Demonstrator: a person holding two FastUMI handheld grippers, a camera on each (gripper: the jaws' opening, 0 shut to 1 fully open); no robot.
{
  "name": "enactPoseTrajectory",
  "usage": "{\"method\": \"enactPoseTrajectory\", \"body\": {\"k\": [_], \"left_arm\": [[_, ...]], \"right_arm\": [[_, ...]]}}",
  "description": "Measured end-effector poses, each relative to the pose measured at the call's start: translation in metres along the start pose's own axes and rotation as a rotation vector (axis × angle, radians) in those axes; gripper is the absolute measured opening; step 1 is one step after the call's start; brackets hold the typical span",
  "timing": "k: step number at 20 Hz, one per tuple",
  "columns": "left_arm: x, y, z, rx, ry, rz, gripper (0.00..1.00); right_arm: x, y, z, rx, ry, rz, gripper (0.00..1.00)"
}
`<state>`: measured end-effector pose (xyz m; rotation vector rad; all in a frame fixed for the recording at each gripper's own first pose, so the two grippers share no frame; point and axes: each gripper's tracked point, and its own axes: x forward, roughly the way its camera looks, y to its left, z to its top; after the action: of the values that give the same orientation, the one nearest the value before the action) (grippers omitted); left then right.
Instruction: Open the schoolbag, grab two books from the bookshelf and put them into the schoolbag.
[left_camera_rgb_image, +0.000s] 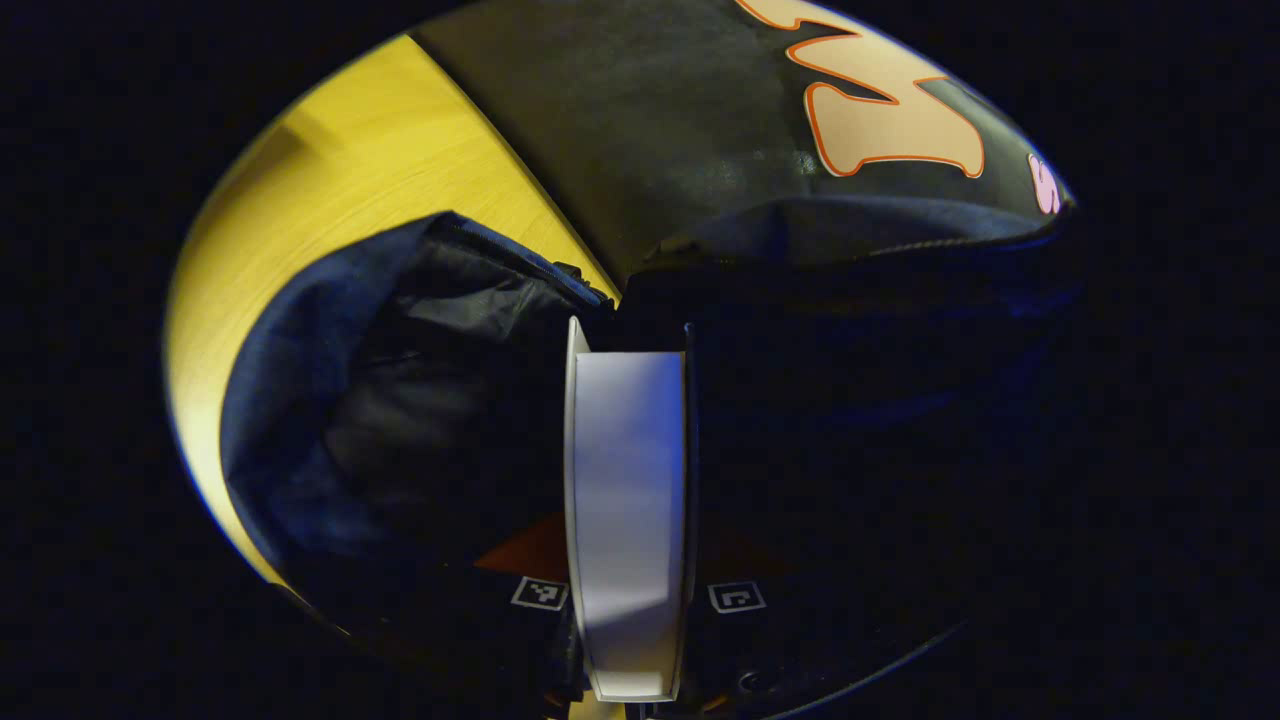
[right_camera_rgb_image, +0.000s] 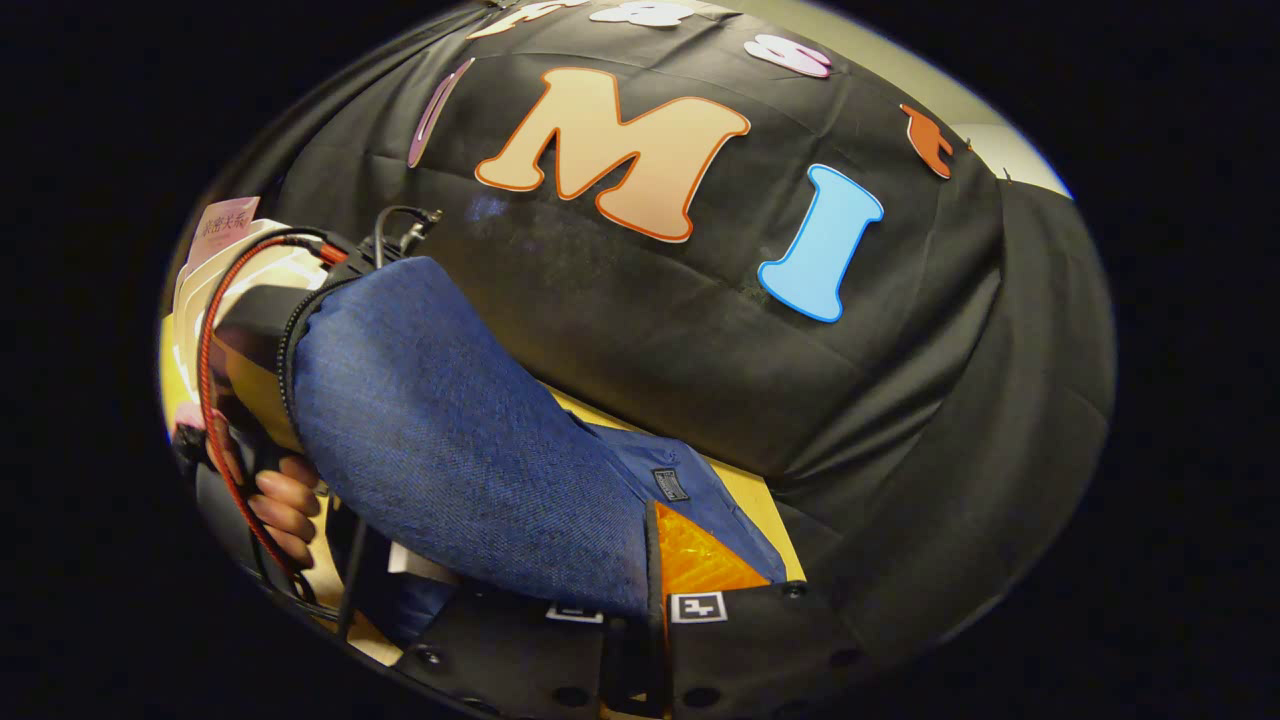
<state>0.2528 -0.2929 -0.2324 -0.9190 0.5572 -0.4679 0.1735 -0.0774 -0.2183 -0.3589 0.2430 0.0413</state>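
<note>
- Where the left gripper (left_camera_rgb_image: 628, 590) reaches into the open mouth of the schoolbag (left_camera_rgb_image: 330, 400), its two fingers press on either cover of a book (left_camera_rgb_image: 625, 500) held edge-on, pale page block toward the camera, reaching ahead into the dark interior.
- The bag's dark lining and zipper edge (left_camera_rgb_image: 520, 260) lie left of the book, over the yellow wooden table (left_camera_rgb_image: 350, 180).
- In the right gripper view, the right gripper (right_camera_rgb_image: 645, 640) is narrowed onto a blue fabric flap of the schoolbag, lifting it; an orange panel (right_camera_rgb_image: 700, 560) shows just beside.
- A hand (right_camera_rgb_image: 285, 505) holds the other gripper's handle behind the flap, with red and black cables (right_camera_rgb_image: 205, 400) looping past it.
</note>
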Motion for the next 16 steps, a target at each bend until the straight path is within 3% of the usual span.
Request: {"method": "enactPoseTrajectory", "body": {"k": [2,4,6,7,8,10,12,14,16], "left_arm": [[0.012,0.010,0.002,-0.014,-0.020,0.015,0.36],[0.026,0.023,-0.001,-0.030,-0.001,0.089,0.37],[0.032,0.032,-0.003,-0.024,0.016,0.141,0.46],[0.029,0.037,-0.001,-0.001,0.012,0.170,0.56],[0.023,0.043,0.000,0.023,0.014,0.208,0.53],[0.010,0.048,0.003,0.046,0.019,0.244,0.78],[-0.003,0.048,0.008,0.074,0.022,0.271,0.78],[-0.019,0.047,0.011,0.092,0.023,0.272,0.89],[-0.038,0.045,0.012,0.112,0.021,0.288,0.84]], "right_arm": [[0.001,0.002,-0.002,0.009,0.005,0.003,0.08],[0.000,0.001,-0.005,0.022,0.014,0.000,0.08],[0.000,0.000,-0.006,0.023,0.018,-0.002,0.08],[0.000,-0.001,-0.007,0.026,0.020,-0.003,0.08],[0.001,-0.001,-0.008,0.028,0.023,-0.002,0.08],[0.001,-0.002,-0.008,0.035,0.026,-0.005,0.08],[0.001,-0.008,-0.008,0.066,0.031,-0.012,0.08],[0.000,-0.013,-0.009,0.110,0.037,-0.020,0.08],[0.002,-0.014,-0.008,0.123,0.046,-0.024,0.08]]}}
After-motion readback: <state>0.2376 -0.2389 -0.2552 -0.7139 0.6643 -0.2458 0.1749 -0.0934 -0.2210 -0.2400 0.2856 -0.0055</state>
